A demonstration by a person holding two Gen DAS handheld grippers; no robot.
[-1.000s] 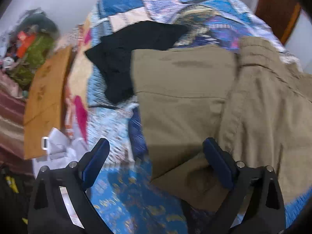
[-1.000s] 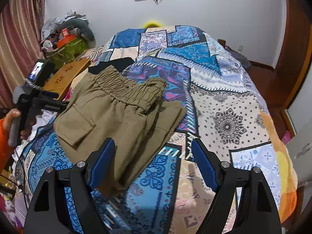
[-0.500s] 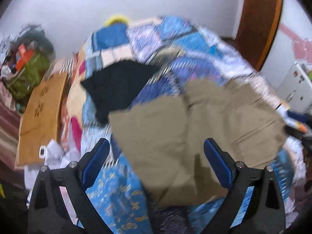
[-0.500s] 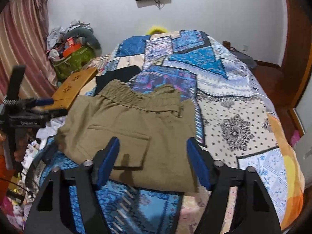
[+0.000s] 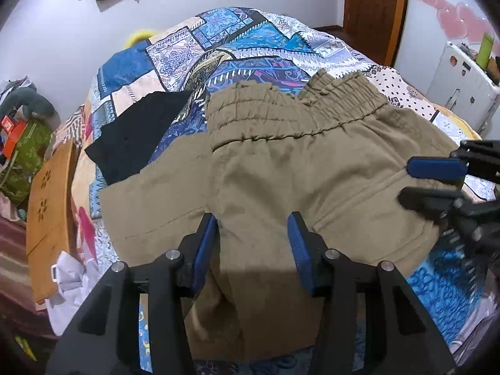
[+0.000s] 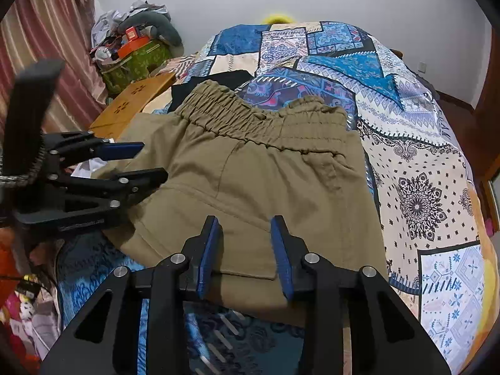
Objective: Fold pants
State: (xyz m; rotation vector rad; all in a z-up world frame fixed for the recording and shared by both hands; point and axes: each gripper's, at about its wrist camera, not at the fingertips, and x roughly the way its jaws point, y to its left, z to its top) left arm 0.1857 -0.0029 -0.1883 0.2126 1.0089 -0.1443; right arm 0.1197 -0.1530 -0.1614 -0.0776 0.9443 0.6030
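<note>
Khaki pants (image 5: pixel 281 181) lie folded on the patchwork bedspread (image 5: pixel 250 40), elastic waistband at the far side. They also show in the right wrist view (image 6: pixel 265 181). My left gripper (image 5: pixel 254 222) is open and empty, just above the near edge of the pants. My right gripper (image 6: pixel 245 225) is open and empty, above the near right part of the pants. Each gripper shows in the other's view: the right one (image 5: pixel 415 181) at the right, the left one (image 6: pixel 147 162) at the left.
A black garment (image 5: pixel 137 143) lies on the bed left of the pants. A wooden board (image 5: pixel 50 218) and white cloth (image 5: pixel 72 287) sit at the bed's left side. A cluttered green bin (image 6: pixel 134 59) stands by the curtain. A white fridge (image 5: pixel 462 87) is far right.
Both grippers have narrowed their jaws and come in over the near edge of the pants. The pants now lie flatter and squarer, waistband spread at the far side.
</note>
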